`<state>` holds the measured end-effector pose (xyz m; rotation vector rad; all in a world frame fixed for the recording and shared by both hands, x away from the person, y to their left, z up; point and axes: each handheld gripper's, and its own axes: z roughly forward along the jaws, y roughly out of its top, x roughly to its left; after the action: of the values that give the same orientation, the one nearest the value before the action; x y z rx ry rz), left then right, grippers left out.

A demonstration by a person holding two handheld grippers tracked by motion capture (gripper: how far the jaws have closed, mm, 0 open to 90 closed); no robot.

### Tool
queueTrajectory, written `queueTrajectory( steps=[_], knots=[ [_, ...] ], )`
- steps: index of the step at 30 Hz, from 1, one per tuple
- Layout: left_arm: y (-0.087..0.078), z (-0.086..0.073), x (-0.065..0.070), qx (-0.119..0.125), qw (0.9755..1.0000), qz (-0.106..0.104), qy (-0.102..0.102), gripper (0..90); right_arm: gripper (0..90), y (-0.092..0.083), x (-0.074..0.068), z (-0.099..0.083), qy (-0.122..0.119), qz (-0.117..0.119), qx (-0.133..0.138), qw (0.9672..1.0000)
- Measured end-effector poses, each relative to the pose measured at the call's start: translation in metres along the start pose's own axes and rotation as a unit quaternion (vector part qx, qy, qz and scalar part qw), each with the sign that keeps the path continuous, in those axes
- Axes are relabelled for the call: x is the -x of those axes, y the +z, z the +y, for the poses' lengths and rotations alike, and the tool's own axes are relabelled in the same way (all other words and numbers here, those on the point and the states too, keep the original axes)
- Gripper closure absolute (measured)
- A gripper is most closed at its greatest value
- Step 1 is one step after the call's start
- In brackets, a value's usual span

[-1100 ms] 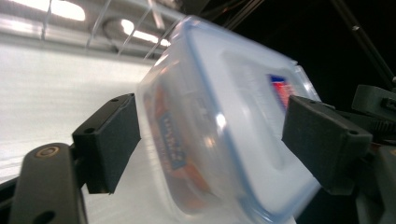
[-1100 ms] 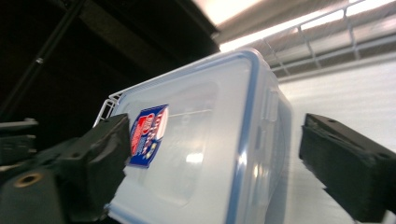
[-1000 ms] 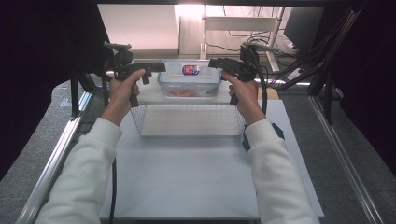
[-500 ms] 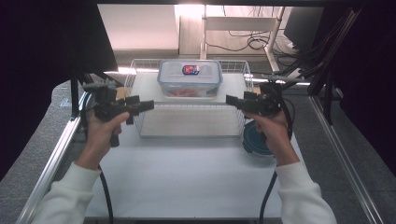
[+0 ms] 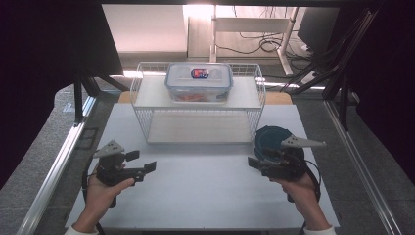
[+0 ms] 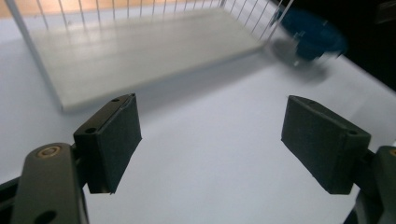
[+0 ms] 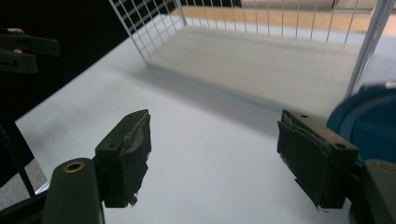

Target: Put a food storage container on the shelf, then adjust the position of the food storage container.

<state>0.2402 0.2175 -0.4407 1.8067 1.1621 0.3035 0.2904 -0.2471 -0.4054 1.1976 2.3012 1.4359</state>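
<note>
Nearest, both claws hover low over the white bench (image 5: 205, 191). The left claw (image 5: 141, 161) is spread with nothing between its pads. The right claw (image 5: 257, 159) is also spread and empty, though its jaws have just been closing. It sits just beside the blue dish (image 5: 271, 137), so any swing to the right should be gentle to avoid knocking the dish. Farther off stands the wire rack (image 5: 139, 98), and the lidded box (image 5: 198, 83) sits centred on its top shelf. The placing looks finished to me. The hands should stay level and apart, well away from the rack's near wires.
</note>
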Motion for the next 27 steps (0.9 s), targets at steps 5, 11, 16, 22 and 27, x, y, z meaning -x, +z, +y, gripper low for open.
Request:
queueTrajectory(
  steps=[5, 11, 16, 22, 27],
  knots=[
    [0.008, -0.016, -0.001, -0.021, 0.9997, 0.009, -0.002, 19.4, 26.2, 0.007, 0.002, -0.02, 0.005, -0.006, -0.022, 0.9997],
    [0.014, -0.023, -0.005, -0.033, 0.9992, 0.02, 0.001, 19.6, 27.3, 0.018, 0.0, -0.026, -0.013, -0.009, -0.047, 0.9988],
    [0.014, -0.027, -0.007, -0.039, 0.9988, 0.029, 0.003, 21.1, 29.0, 0.017, 0.005, -0.024, -0.007, -0.009, -0.043, 0.999],
    [0.016, -0.027, -0.004, -0.04, 0.9988, 0.027, 0.004, 21.0, 30.3, 0.017, 0.005, -0.026, -0.006, -0.004, -0.048, 0.9988],
    [0.012, -0.025, -0.002, -0.034, 0.9991, 0.026, 0.006, 20.9, 34.3, 0.013, 0.004, -0.023, -0.011, -0.002, -0.047, 0.9988]
  ],
)
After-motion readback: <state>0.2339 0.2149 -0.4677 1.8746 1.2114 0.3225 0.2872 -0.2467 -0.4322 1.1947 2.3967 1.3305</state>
